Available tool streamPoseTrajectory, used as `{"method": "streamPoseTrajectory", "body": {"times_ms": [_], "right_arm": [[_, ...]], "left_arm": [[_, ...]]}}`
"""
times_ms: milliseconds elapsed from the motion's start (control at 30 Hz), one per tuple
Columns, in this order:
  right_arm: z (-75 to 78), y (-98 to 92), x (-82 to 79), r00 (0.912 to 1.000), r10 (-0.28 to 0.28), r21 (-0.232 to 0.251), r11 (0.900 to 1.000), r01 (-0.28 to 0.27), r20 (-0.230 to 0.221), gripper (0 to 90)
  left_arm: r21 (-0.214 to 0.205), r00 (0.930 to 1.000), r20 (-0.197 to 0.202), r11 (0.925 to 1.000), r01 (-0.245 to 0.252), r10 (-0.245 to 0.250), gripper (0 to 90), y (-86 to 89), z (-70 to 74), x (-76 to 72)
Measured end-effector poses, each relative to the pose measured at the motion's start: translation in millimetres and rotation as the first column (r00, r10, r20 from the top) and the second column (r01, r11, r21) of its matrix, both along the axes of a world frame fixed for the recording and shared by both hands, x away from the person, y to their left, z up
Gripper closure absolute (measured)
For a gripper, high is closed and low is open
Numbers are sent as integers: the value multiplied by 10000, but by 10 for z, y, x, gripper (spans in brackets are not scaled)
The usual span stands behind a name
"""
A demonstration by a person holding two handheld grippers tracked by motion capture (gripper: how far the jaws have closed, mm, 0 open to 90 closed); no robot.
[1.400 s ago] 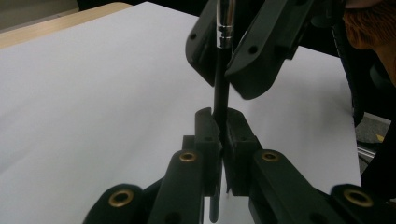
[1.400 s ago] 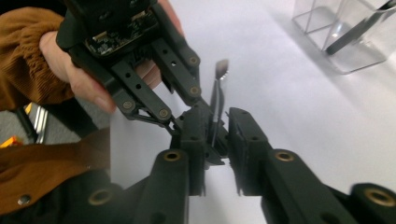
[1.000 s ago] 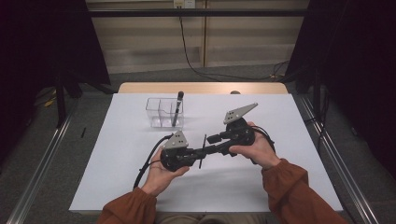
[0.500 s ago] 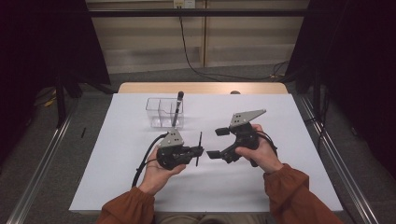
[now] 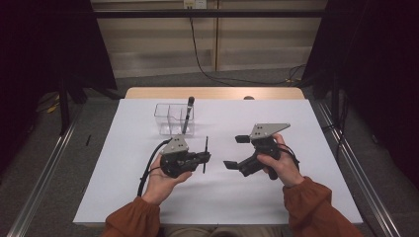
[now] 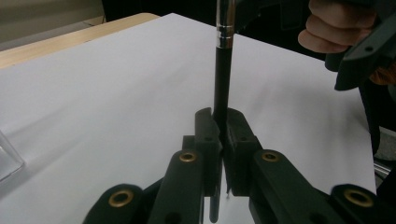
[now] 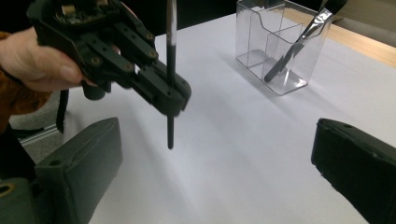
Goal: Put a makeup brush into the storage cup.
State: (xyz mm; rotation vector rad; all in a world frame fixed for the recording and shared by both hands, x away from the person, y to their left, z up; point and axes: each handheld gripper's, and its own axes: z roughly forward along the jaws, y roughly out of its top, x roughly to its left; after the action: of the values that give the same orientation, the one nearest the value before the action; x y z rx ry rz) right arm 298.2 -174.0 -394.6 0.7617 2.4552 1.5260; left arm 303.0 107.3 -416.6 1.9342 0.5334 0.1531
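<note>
Clamped jaws are seen on the left gripper (image 5: 203, 157), pressed together on a thin black brush (image 5: 205, 154) that is held upright above the white table (image 5: 296, 197), its lower tip hanging free of the surface. On the right gripper (image 5: 236, 152) the jaws have just been opening and are now spread wide, with nothing between them; it is held just beside the left one, apart from the brush.

The brush is judged to be light and stiff, a slim rod that could twist or slide within a narrow pinch. Its smooth handle is likely to be slippery, so a hold on the dark shaft below the metal ferrule is advised, away from the bristle end, which would be bent by any squeeze.

In the left gripper view the pinch itself is shown close up: the shaft (image 6: 222, 88) is caught between the two pad tips, and the silver ferrule above them can be made out. In the right gripper view the free lower end of the brush (image 7: 171, 116) is revealed beneath the left gripper, along with the gap between it and the table.

Farther off, a clear plastic holder (image 5: 174, 118) with compartments is seen near the table's far edge, and a second brush (image 5: 188, 113) is leaned inside it.
</note>
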Motion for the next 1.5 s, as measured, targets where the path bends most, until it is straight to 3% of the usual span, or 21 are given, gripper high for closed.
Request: {"method": "streamPoseTrajectory", "body": {"times_ms": [133, 300, 533, 833, 1133, 1333, 1400, 1500], "right_arm": [[-30, -65, -31, 9995, -326, 18, 9995, 326, 20, 12], [-12, -163, -71, 9966, -745, 269, 9969, 736, 355, 14], [-87, -334, -169, 9895, -1365, 99, 9906, 1362, 485, 12], [-177, -553, -286, 9689, -2370, 435, 9712, 2343, 719, 9], [-304, -680, -378, 9514, -2975, 579, 9542, 2935, 793, 15], [-390, -767, -457, 9286, -3508, 799, 9359, 3432, 1206, 20], [-410, -805, -492, 9274, -3518, 783, 9356, 3442, 1271, 18], [-433, -868, -526, 9187, -3694, 854, 9288, 3605, 1400, 18]], "left_arm": [[-61, 9999, -18, 9998, -171, 171, 857, 65, 18, 13], [-139, 9995, 3, 9994, -319, 319, 857, 143, 52, 22], [-124, 9988, 89, 9987, -491, 492, 857, 221, 77, 30], [-123, 9979, 76, 9978, -648, 649, 856, 307, 100, 38], [-169, 9963, 146, 9962, -850, 852, 857, 385, 133, 53], [-68, 9962, 210, 9964, -847, 848, 857, 394, 160, 64], [-100, 9960, 214, 9962, -866, 868, 857, 399, 173, 74], [-90, 9955, 250, 9958, -907, 909, 857, 414, 190, 89]]}}
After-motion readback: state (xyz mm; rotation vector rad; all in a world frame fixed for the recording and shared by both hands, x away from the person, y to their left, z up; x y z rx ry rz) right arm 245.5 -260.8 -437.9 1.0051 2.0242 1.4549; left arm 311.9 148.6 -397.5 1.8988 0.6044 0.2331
